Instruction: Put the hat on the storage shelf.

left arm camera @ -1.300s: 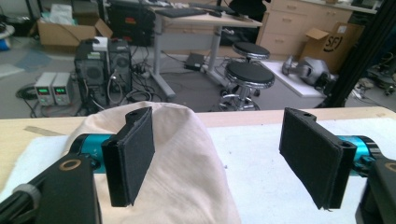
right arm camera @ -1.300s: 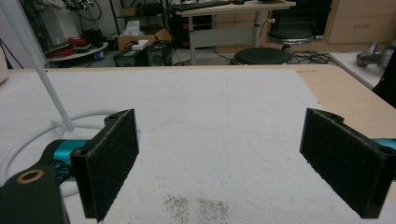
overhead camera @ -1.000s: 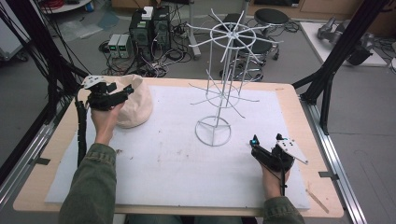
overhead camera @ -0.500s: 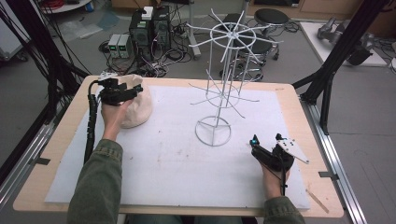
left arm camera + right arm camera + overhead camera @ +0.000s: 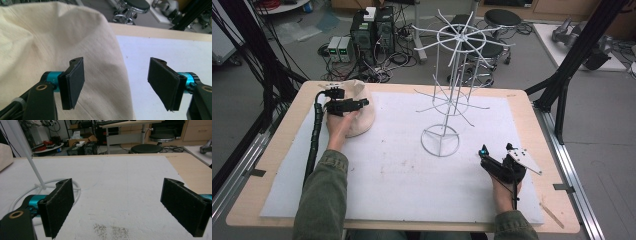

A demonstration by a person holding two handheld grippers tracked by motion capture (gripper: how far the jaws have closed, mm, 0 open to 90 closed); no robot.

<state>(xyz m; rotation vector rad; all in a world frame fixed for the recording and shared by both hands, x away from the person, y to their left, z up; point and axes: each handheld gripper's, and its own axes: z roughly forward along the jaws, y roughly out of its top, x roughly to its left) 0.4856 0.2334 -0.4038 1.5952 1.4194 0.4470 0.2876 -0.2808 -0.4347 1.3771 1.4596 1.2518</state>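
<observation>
A cream cloth bag [image 5: 363, 118] lies at the back left of the white mat [image 5: 402, 175]. My left gripper [image 5: 360, 104] hovers over it, open, jaws pointing right. In the left gripper view the bag [image 5: 37, 45] lies under and behind the left jaw, the mat [image 5: 172, 52] under the right one, and nothing sits between the jaws of the gripper [image 5: 117, 85]. A white wire rack [image 5: 451, 95] stands mid-table on a ring base [image 5: 440, 140]. My right gripper [image 5: 484, 154] rests low at the front right, open and empty [image 5: 120, 207], with the rack's ring base [image 5: 51, 185] to its left.
The wooden table [image 5: 532, 107] ends at a metal rail [image 5: 569, 165] on the right. The rack's thin arms [image 5: 472, 117] stick out sideways at mid height. Computers and cables [image 5: 362, 35] and stools [image 5: 502, 17] stand on the floor beyond the far edge.
My left gripper has moved right from the bag's left edge to above the bag, turning its jaws rightward. The right gripper has stayed put.
</observation>
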